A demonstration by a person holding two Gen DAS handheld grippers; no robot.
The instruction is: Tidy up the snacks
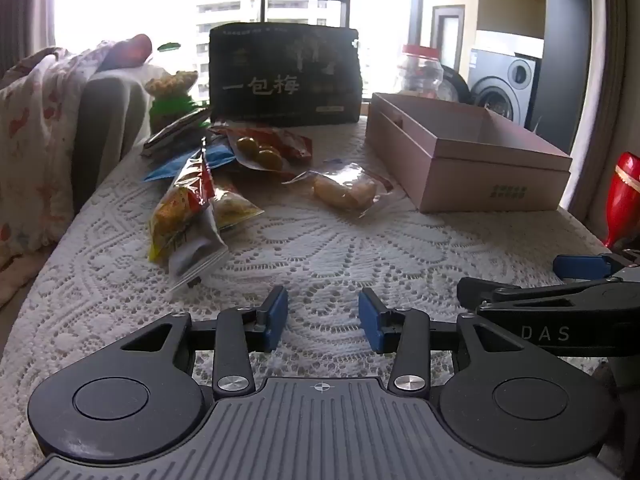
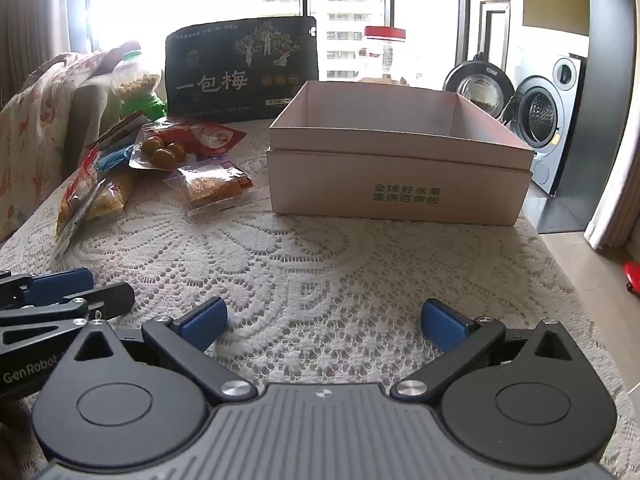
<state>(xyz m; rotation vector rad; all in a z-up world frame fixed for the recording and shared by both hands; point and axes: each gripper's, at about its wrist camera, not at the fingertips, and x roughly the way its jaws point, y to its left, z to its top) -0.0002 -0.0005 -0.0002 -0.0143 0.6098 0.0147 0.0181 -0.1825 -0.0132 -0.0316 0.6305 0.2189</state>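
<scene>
While the pale pink cardboard box (image 2: 400, 184) sits with nothing visible inside, all crinkly plastic snack packets (image 1: 200, 208) lie heaped beside it on the white lace tablecloth (image 2: 320, 264), and both left gripper (image 1: 323, 320) and right gripper (image 2: 324, 324) hover unclenched, grasping nothing.

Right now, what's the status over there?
Left tool and right tool open, empty. Snack packets piled left of the pink box; box empty. Nothing in the way.
</scene>
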